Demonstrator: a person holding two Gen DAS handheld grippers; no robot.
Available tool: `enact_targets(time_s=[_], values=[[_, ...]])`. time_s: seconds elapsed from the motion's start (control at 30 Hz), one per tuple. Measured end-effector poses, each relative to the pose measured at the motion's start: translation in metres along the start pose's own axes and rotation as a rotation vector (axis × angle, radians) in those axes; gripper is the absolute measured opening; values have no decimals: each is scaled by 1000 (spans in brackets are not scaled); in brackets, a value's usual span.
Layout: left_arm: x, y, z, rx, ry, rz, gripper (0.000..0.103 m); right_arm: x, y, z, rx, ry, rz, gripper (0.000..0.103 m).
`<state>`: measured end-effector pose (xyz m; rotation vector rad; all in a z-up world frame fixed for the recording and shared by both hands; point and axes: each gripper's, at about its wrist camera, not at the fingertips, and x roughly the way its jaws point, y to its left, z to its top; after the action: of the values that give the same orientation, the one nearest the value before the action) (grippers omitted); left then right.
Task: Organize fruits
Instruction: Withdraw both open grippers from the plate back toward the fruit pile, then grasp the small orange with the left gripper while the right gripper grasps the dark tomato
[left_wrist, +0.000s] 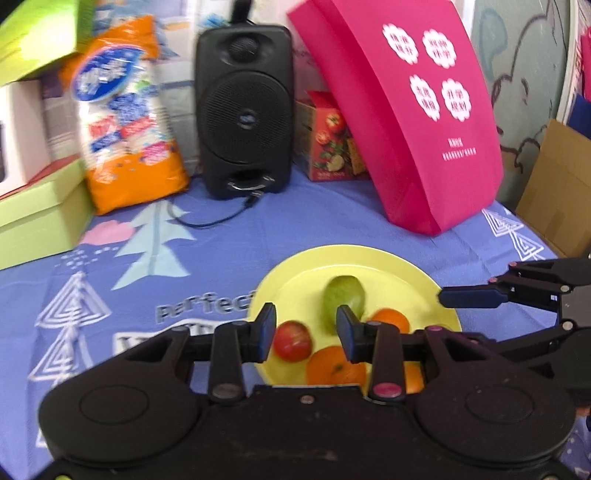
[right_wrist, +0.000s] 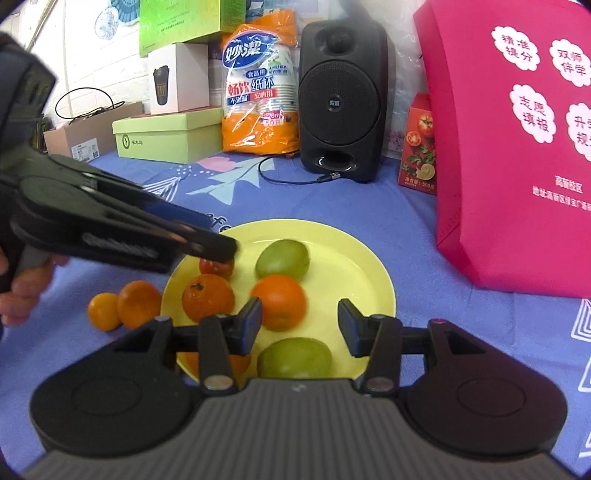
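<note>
Oranges are sitting at the far left of my right-hand view: two loose oranges (right_wrist: 122, 304) are lying side by side on the blue printed tablecloth (right_wrist: 332, 206), just beside the rim of the yellow plate (right_wrist: 373, 273). I am judging these as the fruit not yet gathered. Moving rightward, my left gripper (left_wrist: 306, 328) is hovering over the plate's near-left part with its jaws apart and nothing between them; below its tip a small red fruit (right_wrist: 217, 266), perhaps a tomato, is resting. Next to it two more oranges (right_wrist: 208, 297) are lying on the plate, with a green fruit (right_wrist: 282, 258) behind them and a second green fruit (right_wrist: 293, 358) near the front edge. My right gripper (right_wrist: 299, 325) is hanging over the plate's front, its fingers spread and empty.

I am expecting the oranges to be firm, round and fairly light, likely to roll if nudged, with dimpled peel giving decent grip. I would be taking each across its widest middle, squeezing gently. The red fruit looks softer and easier to bruise.
</note>
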<state>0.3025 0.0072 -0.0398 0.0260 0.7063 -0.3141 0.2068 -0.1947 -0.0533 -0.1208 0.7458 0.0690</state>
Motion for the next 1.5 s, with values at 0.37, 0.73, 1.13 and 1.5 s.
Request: enact_targets(time_s=[0.37,0.73,1.13,1.5], values=[[-73,36,-49,-56,-27,98,40,-46,19,-21,-9,-38,38,53],[-81,16,-101,-9,55,113,43,-60,64,-52,-70,28,146,53],[-55,9,-106,-16,89,86,44,-40,86,-64,-104,67,124,53],[-42,13,-98,-22,87,77,49,-23,91,-58,-103,60,111,54]])
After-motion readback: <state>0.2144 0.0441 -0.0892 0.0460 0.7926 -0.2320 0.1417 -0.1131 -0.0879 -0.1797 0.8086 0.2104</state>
